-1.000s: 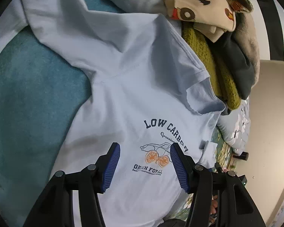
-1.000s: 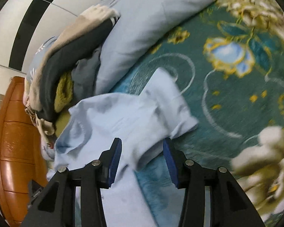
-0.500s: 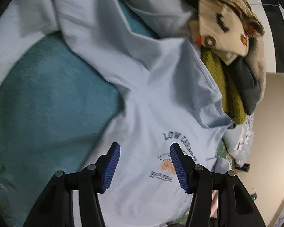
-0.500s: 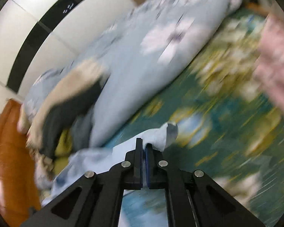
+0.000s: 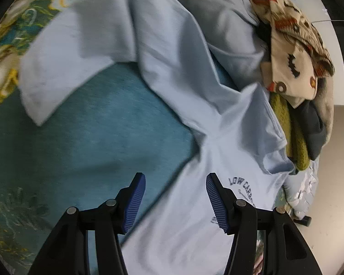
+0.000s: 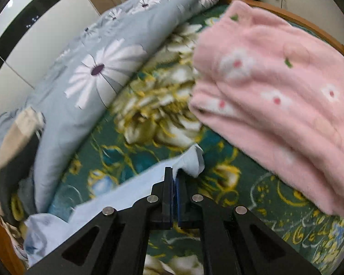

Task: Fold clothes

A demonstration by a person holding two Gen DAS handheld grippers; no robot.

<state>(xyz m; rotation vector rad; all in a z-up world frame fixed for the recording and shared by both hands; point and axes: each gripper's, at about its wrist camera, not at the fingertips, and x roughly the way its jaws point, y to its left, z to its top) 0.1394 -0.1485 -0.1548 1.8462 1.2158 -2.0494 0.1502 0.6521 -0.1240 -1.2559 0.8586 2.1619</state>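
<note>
A pale blue T-shirt (image 5: pixel 217 96) lies partly spread on a bed with a teal floral bedspread (image 5: pixel 91 137). In the left wrist view it runs as a long diagonal band from the upper left of the frame, where one sleeve (image 5: pixel 64 68) ends, down to the lower right, where a printed chest logo (image 5: pixel 243 188) shows.

The right gripper (image 6: pixel 174 176) is closed tight on a corner of the shirt (image 6: pixel 190 160) at the centre of its view, the cloth trailing off to the lower left.

The left gripper (image 5: pixel 175 202) hangs at a medium opening, holding nothing, with the shirt's side edge passing between its fingers. The left hand is therefore the nearer to the body of the shirt, which lies ahead and to its right.

A heap of other clothes (image 5: pixel 295 68) sits at the upper right; a folded pink fleece (image 6: pixel 275 96) lies at the right of the right wrist view.
</note>
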